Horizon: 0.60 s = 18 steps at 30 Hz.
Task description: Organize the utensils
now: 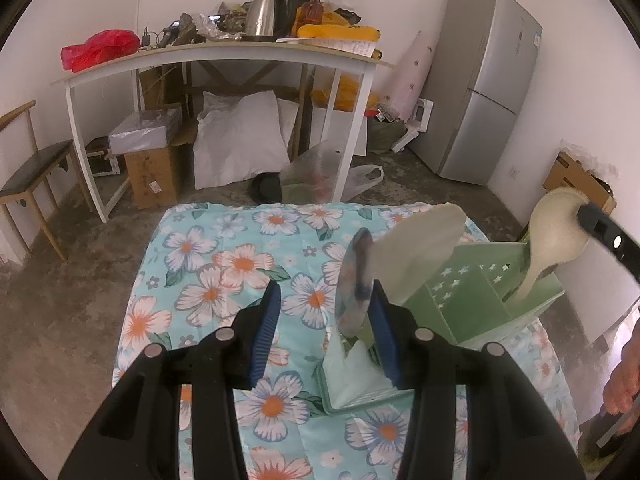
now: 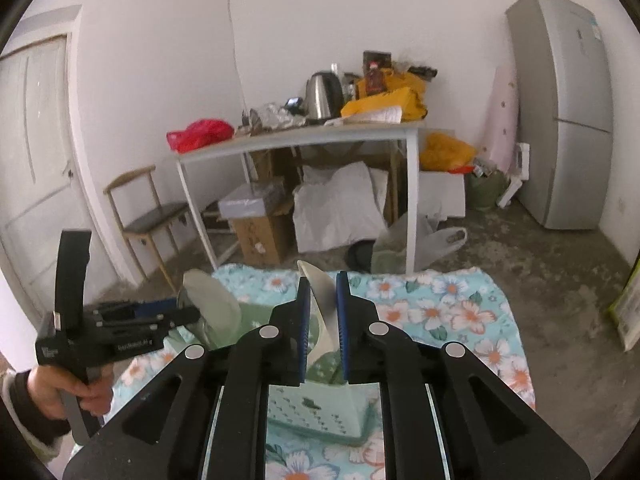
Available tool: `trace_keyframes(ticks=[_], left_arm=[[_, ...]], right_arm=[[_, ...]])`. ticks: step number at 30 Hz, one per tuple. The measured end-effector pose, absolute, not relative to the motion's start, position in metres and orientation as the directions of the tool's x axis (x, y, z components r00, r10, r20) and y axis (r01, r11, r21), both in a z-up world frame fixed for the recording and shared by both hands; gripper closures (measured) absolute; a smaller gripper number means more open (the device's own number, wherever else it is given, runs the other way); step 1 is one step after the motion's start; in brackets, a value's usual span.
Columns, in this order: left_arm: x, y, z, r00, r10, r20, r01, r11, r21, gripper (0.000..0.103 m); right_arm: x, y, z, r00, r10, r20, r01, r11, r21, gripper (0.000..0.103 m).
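A green utensil holder (image 1: 476, 296) stands on the floral tablecloth (image 1: 224, 264); it also shows in the right wrist view (image 2: 316, 408). A cream spatula (image 1: 420, 240) and a patterned spoon (image 1: 356, 280) stand in it. My left gripper (image 1: 324, 316) is open beside the holder, its right finger next to the patterned spoon. My right gripper (image 2: 322, 320) is shut on a cream ladle (image 2: 322, 300) that stands in the holder's right compartment; the ladle also shows in the left wrist view (image 1: 556, 236).
Beyond the cloth-covered table stands a white table (image 1: 224, 60) with a kettle (image 1: 268, 12) and clutter, boxes and bags under it. A grey fridge (image 1: 480, 80) stands at the right, a chair (image 1: 32, 176) at the left.
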<state>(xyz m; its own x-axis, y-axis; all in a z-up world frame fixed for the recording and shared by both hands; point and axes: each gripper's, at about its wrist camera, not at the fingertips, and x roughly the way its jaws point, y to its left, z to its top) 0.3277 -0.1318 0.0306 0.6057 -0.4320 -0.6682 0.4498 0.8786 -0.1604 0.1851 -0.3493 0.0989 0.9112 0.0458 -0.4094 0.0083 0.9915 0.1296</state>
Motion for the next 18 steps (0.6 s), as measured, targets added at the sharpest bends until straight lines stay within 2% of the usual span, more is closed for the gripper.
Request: trace_keyframes(ticks=[2, 5, 14, 17, 18], left_arm=[[0.327, -0.131, 0.031, 0.606, -0.431, -0.669, 0.449, 0.879, -0.159, 0.061], [0.327, -0.131, 0.031, 0.608, -0.429, -0.668, 0.449, 0.880, -0.157, 0.061], [0.326, -0.134, 0.031, 0.605, -0.431, -0.670, 0.454, 0.878, -0.155, 0.062], [0.324, -0.135, 0.030, 0.605, -0.434, -0.667, 0.457, 0.876, -0.155, 0.062], [0.324, -0.135, 0.030, 0.605, -0.437, -0.665, 0.460, 0.874, -0.156, 0.062]], right_arm=[[0.190, -0.346, 0.097, 0.901, 0.037, -0.432, 0.008, 0.995, 0.103, 0.092], [0.204, -0.340, 0.080, 0.852, -0.040, -0.522, 0.051, 0.999, 0.007, 0.093], [0.197, -0.324, 0.083, 0.846, -0.099, -0.523, 0.058, 0.994, -0.095, 0.093], [0.193, -0.321, 0.083, 0.853, -0.098, -0.513, 0.051, 0.993, -0.106, 0.087], [0.192, -0.322, 0.084, 0.854, -0.097, -0.510, 0.051, 0.993, -0.104, 0.082]])
